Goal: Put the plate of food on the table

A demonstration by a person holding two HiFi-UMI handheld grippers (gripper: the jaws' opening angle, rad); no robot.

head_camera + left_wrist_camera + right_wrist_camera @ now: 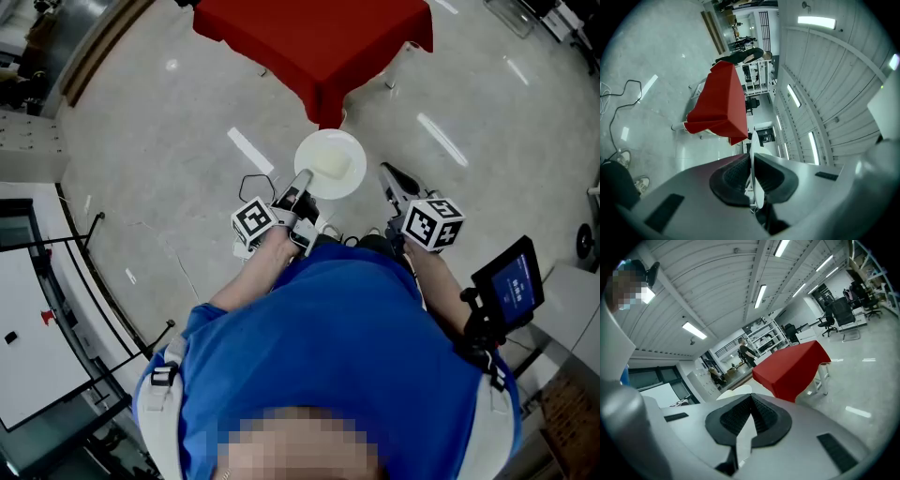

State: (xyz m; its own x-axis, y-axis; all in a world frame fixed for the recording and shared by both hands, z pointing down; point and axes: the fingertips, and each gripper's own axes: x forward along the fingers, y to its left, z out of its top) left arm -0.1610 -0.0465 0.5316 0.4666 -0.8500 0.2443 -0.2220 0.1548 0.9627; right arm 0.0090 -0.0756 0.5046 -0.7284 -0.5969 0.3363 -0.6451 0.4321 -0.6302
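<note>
Closest to us is our blue shirt (347, 319). Just beyond it the left gripper (302, 178) is clamped narrow on the near rim of the white plate (330, 164), which hangs over the floor (187, 141) just short of the corner of the red-covered tabletop (309, 37). The right gripper (389, 178) is closed on nothing, beside the plate but apart from it. We judge the main risk to be that one-edge pinch: the plate could droop or twist and the pale food (335, 167) slide off. Setting it on the corner could leave it overhanging, and the loose cable (255, 180) near our feet could trip us.
</note>
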